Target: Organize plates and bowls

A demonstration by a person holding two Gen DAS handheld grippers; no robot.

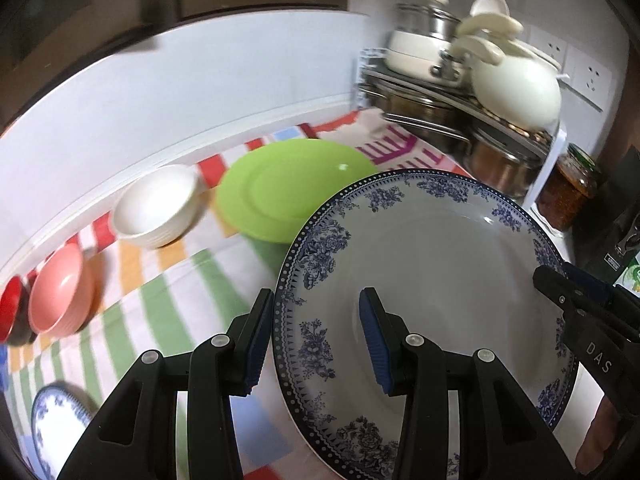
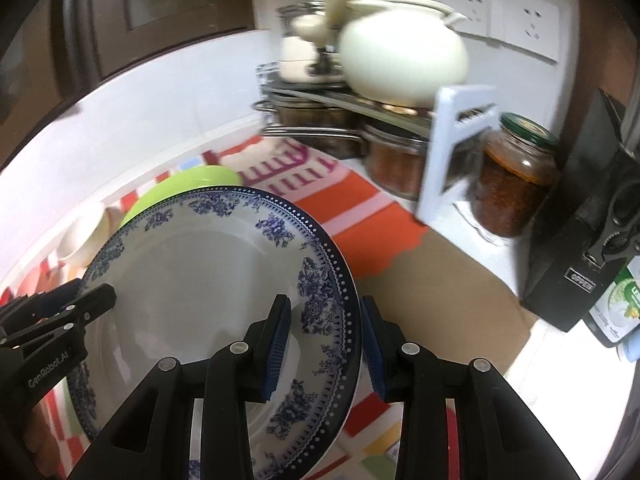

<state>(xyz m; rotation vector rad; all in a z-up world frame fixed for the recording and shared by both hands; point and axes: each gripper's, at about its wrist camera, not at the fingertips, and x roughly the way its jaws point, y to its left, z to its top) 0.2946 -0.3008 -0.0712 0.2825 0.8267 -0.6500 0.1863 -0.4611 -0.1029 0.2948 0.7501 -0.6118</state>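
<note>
A large white plate with a blue floral rim (image 1: pixel 432 264) is held tilted above the striped cloth. My left gripper (image 1: pixel 316 344) straddles its left rim, one pad outside and one inside the bowl. My right gripper (image 2: pixel 324 352) straddles its right rim (image 2: pixel 336 304) the same way, and also shows in the left wrist view (image 1: pixel 576 304). A green plate (image 1: pixel 292 188), a white bowl (image 1: pixel 158 206), a pink bowl (image 1: pixel 60 290) and a red bowl (image 1: pixel 10 308) stand in a row along the wall. A second blue-patterned plate (image 1: pixel 56 424) lies at lower left.
A metal rack (image 2: pixel 320 96) with pots and a white pot (image 2: pixel 404 56) stands at the back right. A white slicer (image 2: pixel 452 140), a jar of sauce (image 2: pixel 512 184) and a black box (image 2: pixel 580 248) stand to the right. Bare brown counter (image 2: pixel 440 272) lies beside the cloth.
</note>
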